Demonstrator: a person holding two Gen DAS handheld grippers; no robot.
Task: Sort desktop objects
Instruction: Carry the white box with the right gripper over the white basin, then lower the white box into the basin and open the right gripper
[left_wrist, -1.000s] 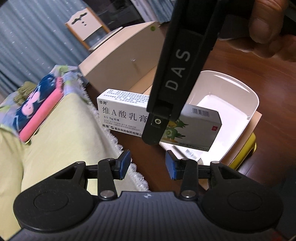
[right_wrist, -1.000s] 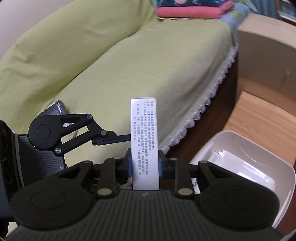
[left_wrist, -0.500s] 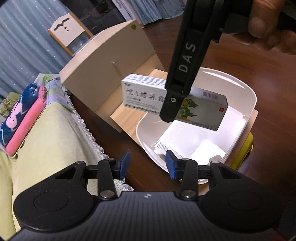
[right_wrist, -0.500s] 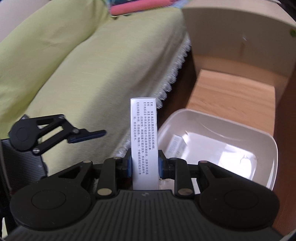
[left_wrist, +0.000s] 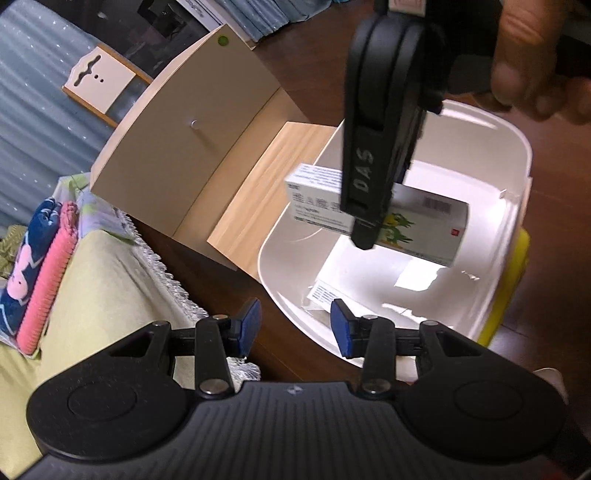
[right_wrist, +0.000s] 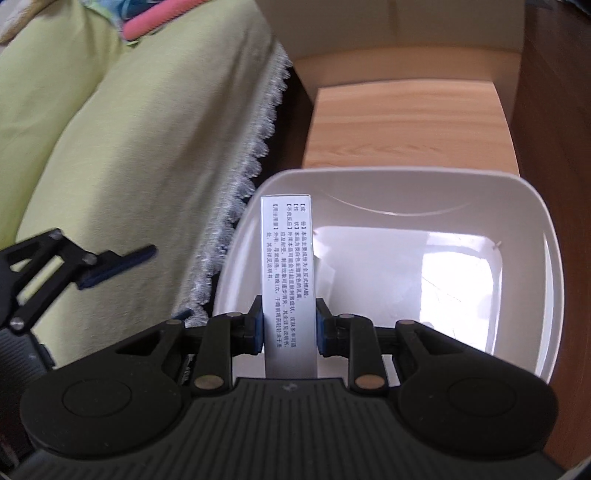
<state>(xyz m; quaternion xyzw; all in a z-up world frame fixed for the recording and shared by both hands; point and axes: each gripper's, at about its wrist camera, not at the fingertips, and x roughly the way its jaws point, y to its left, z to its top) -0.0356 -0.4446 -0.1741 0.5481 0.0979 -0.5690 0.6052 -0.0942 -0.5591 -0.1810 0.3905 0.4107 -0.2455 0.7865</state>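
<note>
Right tool (right_wrist: 289, 328) clamped on a white medicine box (right_wrist: 288, 266), held above the open white bin (right_wrist: 546, 266), clear of its floor. Left tool (left_wrist: 293, 326) empty, blue pads (left_wrist: 249, 325) spread apart, poised near the bin's near rim. Second flat packet (left_wrist: 323, 293) lying on the bin floor. Bin resting on a dark wooden tabletop (left_wrist: 295, 66) beside a wooden shelf unit (left_wrist: 177, 158).

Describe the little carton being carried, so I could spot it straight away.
Find the white plastic bin on the dark wooden table, beside the pale wooden organiser. Held over it by the right gripper is the medicine box, a long white carton. Only it bears a green cartoon figure and Chinese print.
</note>
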